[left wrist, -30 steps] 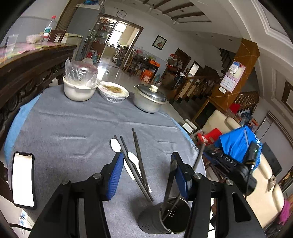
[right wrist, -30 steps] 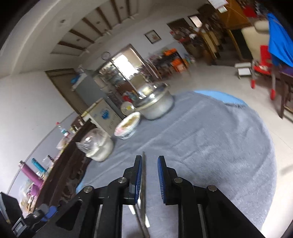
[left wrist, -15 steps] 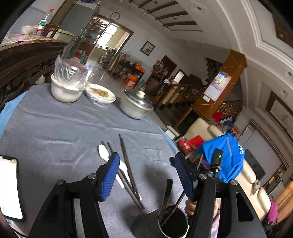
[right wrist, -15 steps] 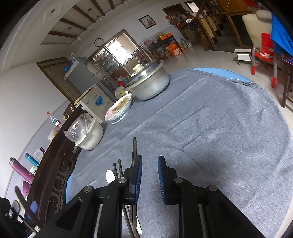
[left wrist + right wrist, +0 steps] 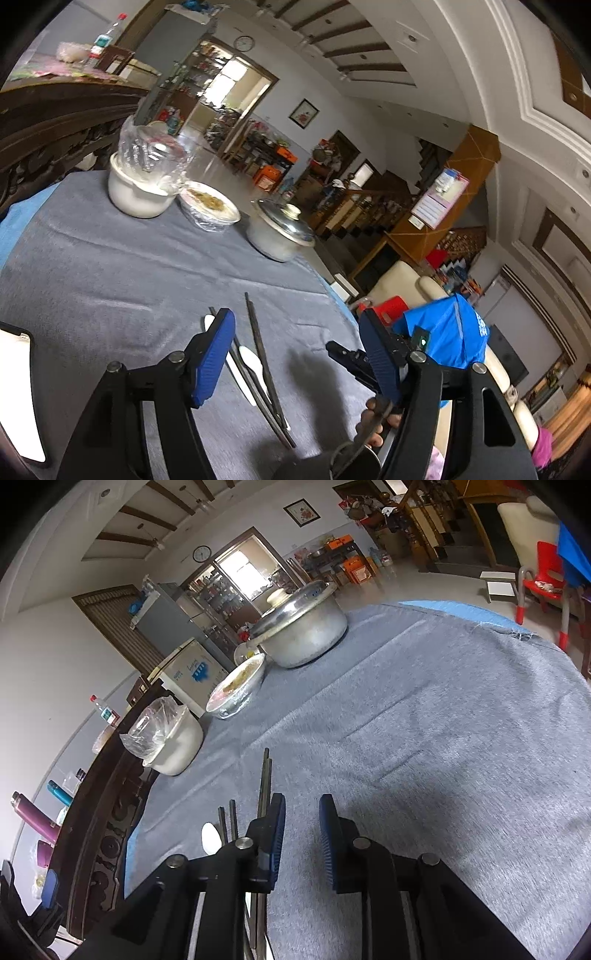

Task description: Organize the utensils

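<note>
Chopsticks [image 5: 260,354] and white spoons [image 5: 251,363] are laid together on the grey-clothed table [image 5: 110,280], near its front edge, just beside the dark utensil holder [image 5: 332,465]. The left gripper [image 5: 301,354] is spread wide, its jaws having just been opening, with nothing pinched between them. The right gripper [image 5: 303,836] is seen with a narrow gap and nothing between its pads, the chopsticks [image 5: 264,786] lying just to its left. A lidded metal pot [image 5: 303,631] is set at the far edge.
</note>
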A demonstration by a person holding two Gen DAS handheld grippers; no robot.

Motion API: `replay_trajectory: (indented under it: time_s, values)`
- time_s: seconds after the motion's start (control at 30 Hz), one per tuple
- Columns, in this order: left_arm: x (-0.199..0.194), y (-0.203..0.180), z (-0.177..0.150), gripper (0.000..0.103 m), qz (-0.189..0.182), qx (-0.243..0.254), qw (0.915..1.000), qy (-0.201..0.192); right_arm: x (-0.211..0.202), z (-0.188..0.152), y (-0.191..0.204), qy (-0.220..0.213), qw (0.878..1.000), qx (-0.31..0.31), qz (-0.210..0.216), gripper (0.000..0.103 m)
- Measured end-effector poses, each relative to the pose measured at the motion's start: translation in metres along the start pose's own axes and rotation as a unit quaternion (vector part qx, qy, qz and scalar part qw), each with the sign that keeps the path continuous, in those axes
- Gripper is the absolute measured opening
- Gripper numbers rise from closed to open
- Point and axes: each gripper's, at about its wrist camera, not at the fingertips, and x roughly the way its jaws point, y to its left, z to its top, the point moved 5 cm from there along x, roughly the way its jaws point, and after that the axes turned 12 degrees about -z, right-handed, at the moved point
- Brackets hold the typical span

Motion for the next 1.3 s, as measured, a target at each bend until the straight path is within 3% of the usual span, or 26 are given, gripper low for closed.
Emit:
replay_trajectory:
  time_s: [0.67, 1.3]
  values:
    - [0.033, 0.071, 0.001, 0.071, 0.105, -0.060, 0.9925, 0.020, 0.047, 0.009, 0.021, 0.037, 0.998, -0.050, 0.026, 0.021]
    - [0.069, 0.110, -0.001, 0.071, 0.181, -0.055, 0.9812, 0.036, 0.078, 0.019, 0.048, 0.051, 0.994, -0.077, 0.064, 0.021]
